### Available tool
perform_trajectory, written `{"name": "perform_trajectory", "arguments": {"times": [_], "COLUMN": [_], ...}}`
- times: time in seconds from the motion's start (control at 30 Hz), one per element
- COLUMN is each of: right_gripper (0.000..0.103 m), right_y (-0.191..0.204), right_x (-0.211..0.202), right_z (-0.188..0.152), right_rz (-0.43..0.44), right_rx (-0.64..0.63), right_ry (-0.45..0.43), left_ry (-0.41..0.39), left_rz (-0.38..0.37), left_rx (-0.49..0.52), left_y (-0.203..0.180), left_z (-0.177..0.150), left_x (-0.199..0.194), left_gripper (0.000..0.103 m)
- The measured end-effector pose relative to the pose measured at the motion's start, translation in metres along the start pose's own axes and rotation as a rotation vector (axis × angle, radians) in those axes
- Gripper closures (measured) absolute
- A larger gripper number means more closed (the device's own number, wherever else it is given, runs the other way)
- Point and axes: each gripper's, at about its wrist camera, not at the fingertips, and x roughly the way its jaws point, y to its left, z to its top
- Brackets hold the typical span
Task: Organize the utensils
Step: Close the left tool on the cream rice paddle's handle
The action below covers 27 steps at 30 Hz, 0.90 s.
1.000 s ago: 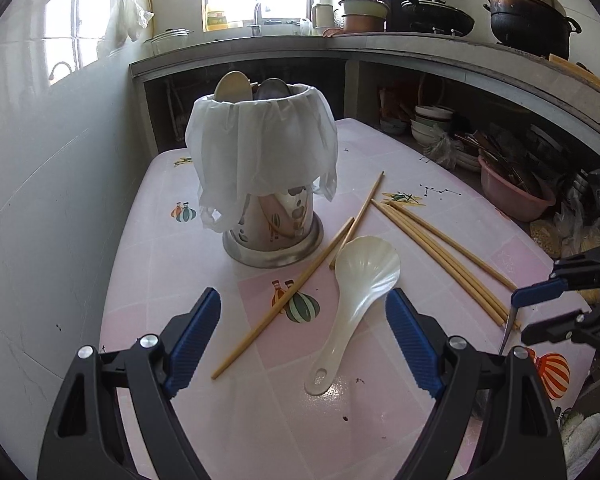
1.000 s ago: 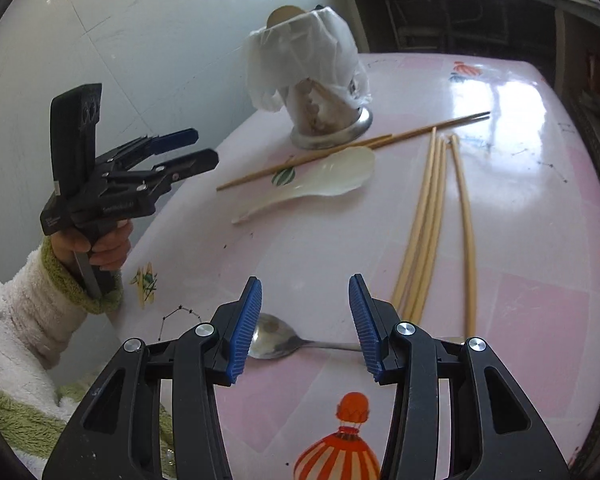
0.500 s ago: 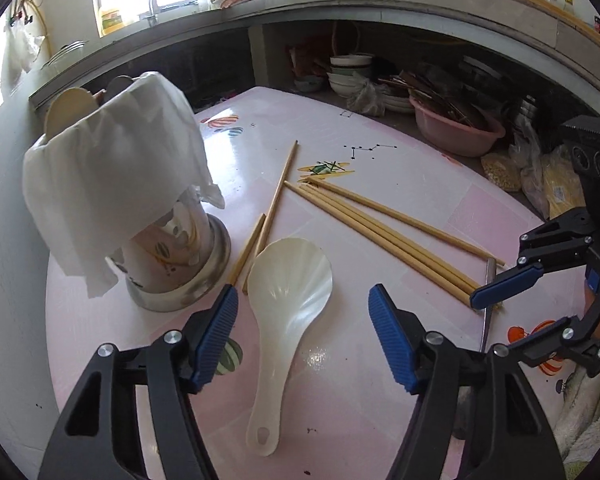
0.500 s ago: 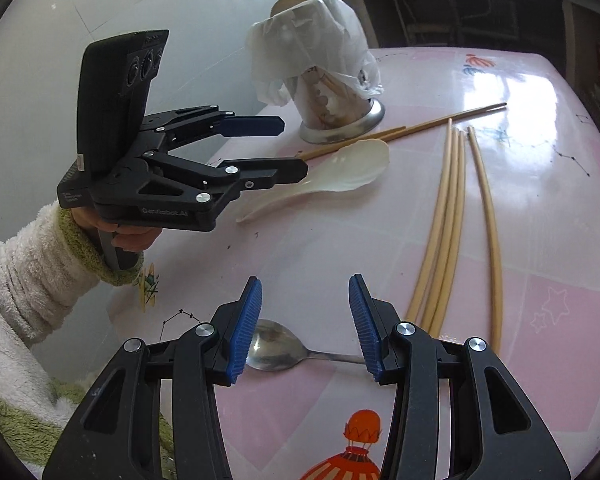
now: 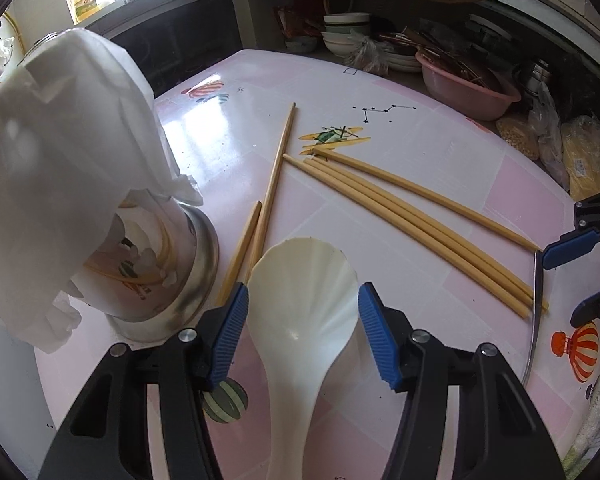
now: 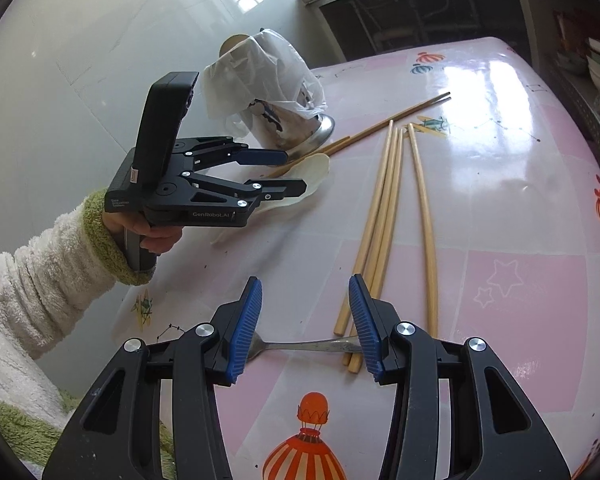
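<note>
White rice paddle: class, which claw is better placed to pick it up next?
Left. The left claw is open with the white rice paddle between its fingers; the right claw hangs over the metal spoon.

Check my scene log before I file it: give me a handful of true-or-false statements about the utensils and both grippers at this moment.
1. The left gripper is open around the white rice paddle. True.
2. The right gripper grips the metal spoon. False: open, jaws on either side of its handle.
3. The utensil holder has a plastic bag over it. True.
4. All the chopsticks stand in the holder. False: they lie on the table.
</note>
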Motion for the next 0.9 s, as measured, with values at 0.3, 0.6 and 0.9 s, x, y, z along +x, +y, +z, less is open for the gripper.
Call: {"name": "perform_trajectory", "arguments": {"times": [0.3, 0.6, 0.9], "right_gripper": [0.059, 0.059, 0.059], "right_y": [-0.002, 0.005, 0.034], "right_x": [-0.003, -0.01, 0.013], "right_z": [0.002, -0.003, 0.016], "right_rz": [-0.001, -0.013, 0.064], "right_rx": [0.01, -0.019, -0.259], "right_ry": [-0.022, -0.027, 0.111], "left_ry": [0.041, 0.063, 0.079], "left_rz": [0.046, 0.065, 0.128], "left_rx": [-0.124, -0.272, -0.332], "left_y": [0.006, 0.017, 0.02], "left_z": [-0.013, -0.047, -0.074], "left_x": [0.001, -0.019, -0.035], "left_gripper": [0.063, 0.078, 0.081]}}
